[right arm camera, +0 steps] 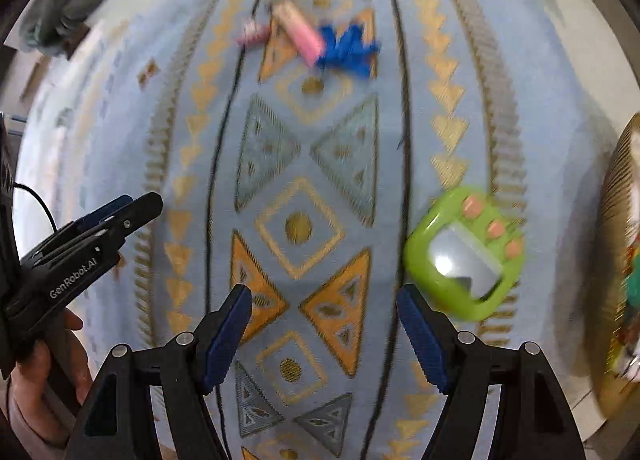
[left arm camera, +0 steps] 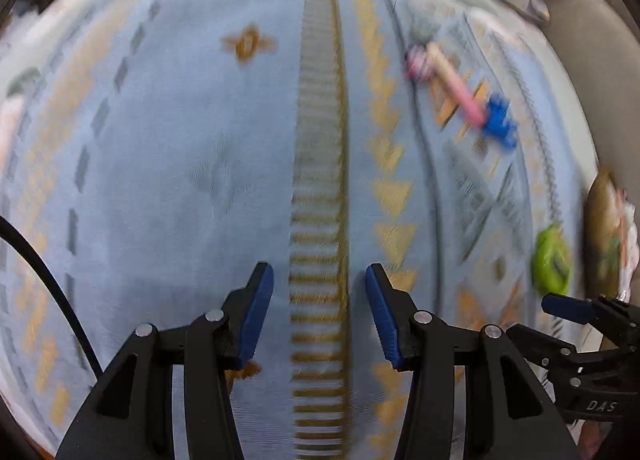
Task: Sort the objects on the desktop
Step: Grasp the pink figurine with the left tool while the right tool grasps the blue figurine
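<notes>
Surface: your table wears a pale blue cloth with gold and orange geometric weave [right arm camera: 300,228].
Right gripper [right arm camera: 324,332]: fingers apart, empty; the lime green square handheld toy [right arm camera: 464,256] lies just off your right finger.
Left gripper [left arm camera: 320,312]: fingers apart over bare cloth.
Far end: pink cylindrical tube [right arm camera: 300,34] touching a blue plastic toy [right arm camera: 348,48].
Right edge: woven brown basket [right arm camera: 616,260].
Right view only: your hand [right arm camera: 36,372].

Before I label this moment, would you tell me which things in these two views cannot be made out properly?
- Basket contents, right wrist view: cut off by the frame edge and blurred.
- Blue toy, both views: motion blur hides its shape.
- Small pink striped item: too small and blurred to identify.
- Green handheld game screen: only glare, no display readable.
- Grey-green cloth, top left of right wrist view: smeared at the fisheye rim.
</notes>
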`<state>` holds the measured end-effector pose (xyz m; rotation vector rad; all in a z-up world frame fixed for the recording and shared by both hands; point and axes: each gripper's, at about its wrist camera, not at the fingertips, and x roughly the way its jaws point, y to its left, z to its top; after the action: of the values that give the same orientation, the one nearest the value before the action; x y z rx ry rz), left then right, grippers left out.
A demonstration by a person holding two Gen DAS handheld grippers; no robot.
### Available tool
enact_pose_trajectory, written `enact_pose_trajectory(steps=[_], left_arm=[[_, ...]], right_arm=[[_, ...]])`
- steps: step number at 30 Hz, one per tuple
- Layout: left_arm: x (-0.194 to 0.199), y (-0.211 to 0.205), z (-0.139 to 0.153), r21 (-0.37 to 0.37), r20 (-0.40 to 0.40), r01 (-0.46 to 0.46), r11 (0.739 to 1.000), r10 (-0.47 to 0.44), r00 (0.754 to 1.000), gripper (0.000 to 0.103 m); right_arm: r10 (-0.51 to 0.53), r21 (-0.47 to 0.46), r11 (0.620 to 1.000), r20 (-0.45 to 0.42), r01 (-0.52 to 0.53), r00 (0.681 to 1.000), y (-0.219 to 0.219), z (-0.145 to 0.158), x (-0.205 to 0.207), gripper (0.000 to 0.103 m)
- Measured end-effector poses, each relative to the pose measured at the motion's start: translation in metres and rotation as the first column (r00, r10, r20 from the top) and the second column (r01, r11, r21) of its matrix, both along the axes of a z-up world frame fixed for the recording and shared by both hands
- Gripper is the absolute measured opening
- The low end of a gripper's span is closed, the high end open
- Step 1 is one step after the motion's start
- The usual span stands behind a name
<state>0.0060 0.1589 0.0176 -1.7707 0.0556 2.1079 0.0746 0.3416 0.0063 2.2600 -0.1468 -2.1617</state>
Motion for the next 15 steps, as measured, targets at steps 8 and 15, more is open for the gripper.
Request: enact_pose_trajectory(steps=[8, 15], left_arm=[[0.018, 0.022, -0.003, 0.018, -0.052, 0.206, 0.978, -0.205, 0.977, 0.103], [-0.038, 0.022, 0.035, 0.133, -0.200, 0.099, 0.986, -0.071, 0.977, 0.095]], right_arm=[[0.041, 0.165, 0.985, 0.035, -0.047, 0.999, -0.038, -0.026, 0.021, 0.084], [0.013, 0.096, 0.995, 0.069, -0.019, 0.998, -0.038, -0.038, 0.016, 0.103]])
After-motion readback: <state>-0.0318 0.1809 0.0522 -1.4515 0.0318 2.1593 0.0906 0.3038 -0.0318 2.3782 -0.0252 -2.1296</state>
